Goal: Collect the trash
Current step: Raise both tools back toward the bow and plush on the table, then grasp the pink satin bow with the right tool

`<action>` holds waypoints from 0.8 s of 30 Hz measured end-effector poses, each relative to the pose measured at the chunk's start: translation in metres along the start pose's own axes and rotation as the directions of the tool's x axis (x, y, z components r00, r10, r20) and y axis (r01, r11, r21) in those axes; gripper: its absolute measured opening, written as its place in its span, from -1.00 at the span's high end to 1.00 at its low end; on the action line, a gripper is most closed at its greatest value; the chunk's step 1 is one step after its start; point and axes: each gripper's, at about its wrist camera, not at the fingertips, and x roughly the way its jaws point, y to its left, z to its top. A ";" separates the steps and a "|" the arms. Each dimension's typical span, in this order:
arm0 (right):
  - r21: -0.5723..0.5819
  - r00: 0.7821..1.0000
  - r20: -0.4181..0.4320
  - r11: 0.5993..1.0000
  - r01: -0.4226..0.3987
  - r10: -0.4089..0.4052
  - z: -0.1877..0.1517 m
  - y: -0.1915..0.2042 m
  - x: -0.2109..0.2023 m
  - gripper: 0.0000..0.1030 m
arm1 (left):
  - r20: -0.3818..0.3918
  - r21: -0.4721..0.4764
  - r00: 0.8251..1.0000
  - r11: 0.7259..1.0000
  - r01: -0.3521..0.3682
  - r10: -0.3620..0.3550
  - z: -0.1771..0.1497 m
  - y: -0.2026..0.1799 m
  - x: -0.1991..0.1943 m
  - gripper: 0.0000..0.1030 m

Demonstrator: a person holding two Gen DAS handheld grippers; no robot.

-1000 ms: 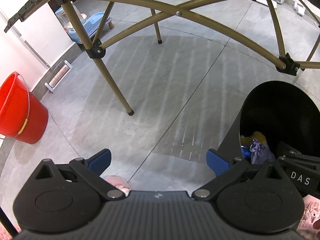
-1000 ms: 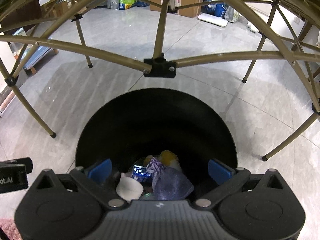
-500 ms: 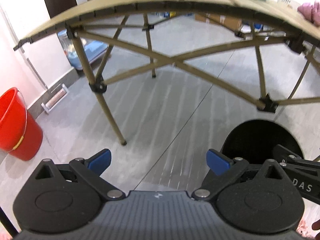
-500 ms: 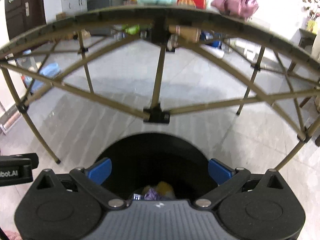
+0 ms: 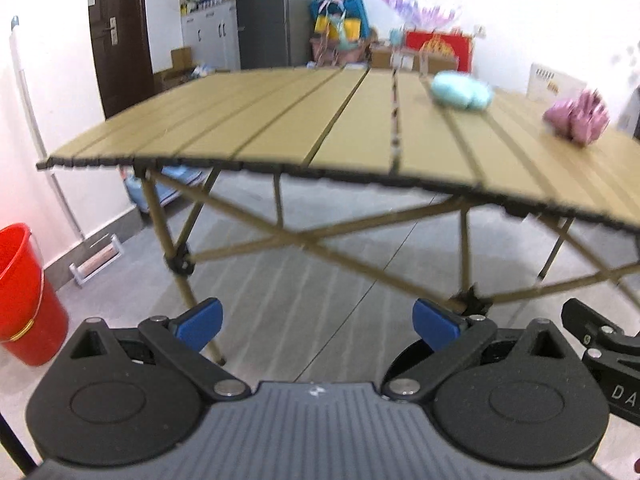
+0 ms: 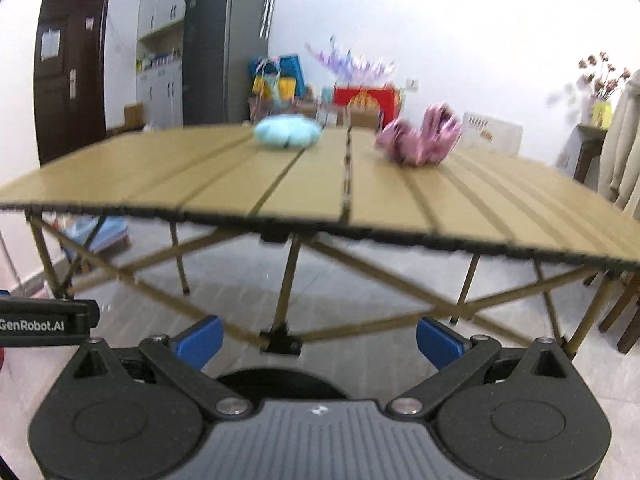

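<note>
A light blue crumpled lump (image 5: 461, 95) (image 6: 287, 133) and a pink crumpled lump (image 5: 577, 117) (image 6: 420, 140) lie on the tan slatted folding table (image 5: 280, 128) (image 6: 200, 184). My left gripper (image 5: 318, 322) is open and empty, in front of and below the table's near edge. My right gripper (image 6: 319, 338) is open and empty, just above the black trash bin (image 6: 280, 384), whose rim shows between its fingers. The bin's edge also shows in the left wrist view (image 5: 408, 360).
A red bucket (image 5: 24, 296) stands on the floor at the left by the wall. The table's crossed legs (image 6: 284, 280) stand right behind the bin. A dark fridge (image 6: 224, 40), cabinets and boxes stand at the back. A chair leg (image 6: 624, 320) is at the right.
Both grippers have risen and tilted up from the bin under the table. The table top and the two lumps on it have come into view; the bin's contents have dropped out of sight.
</note>
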 end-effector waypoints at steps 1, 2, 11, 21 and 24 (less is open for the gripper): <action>0.007 1.000 0.016 1.000 0.002 -0.002 0.003 -0.004 -0.003 -1.00 | 0.011 -0.006 1.000 1.000 0.013 -0.012 0.004 -0.002 -0.003 -1.00; 0.018 0.999 0.036 1.000 0.002 -0.002 0.008 -0.009 -0.005 -1.00 | 0.022 -0.011 0.999 1.000 0.025 -0.025 0.009 -0.005 -0.006 -1.00; 0.053 0.993 0.119 0.998 0.023 -0.029 0.048 -0.040 0.001 -1.00 | 0.104 0.015 0.992 0.998 0.065 -0.066 0.046 -0.028 -0.011 -1.00; 0.065 0.987 0.149 0.997 0.045 -0.054 0.091 -0.065 0.041 -1.00 | 0.171 0.062 0.983 0.996 0.065 -0.075 0.091 -0.040 0.007 -1.00; 0.069 0.987 0.151 0.996 0.051 -0.061 0.102 -0.073 0.055 -1.00 | 0.177 0.079 0.981 0.994 0.072 -0.085 0.105 -0.048 0.017 -1.00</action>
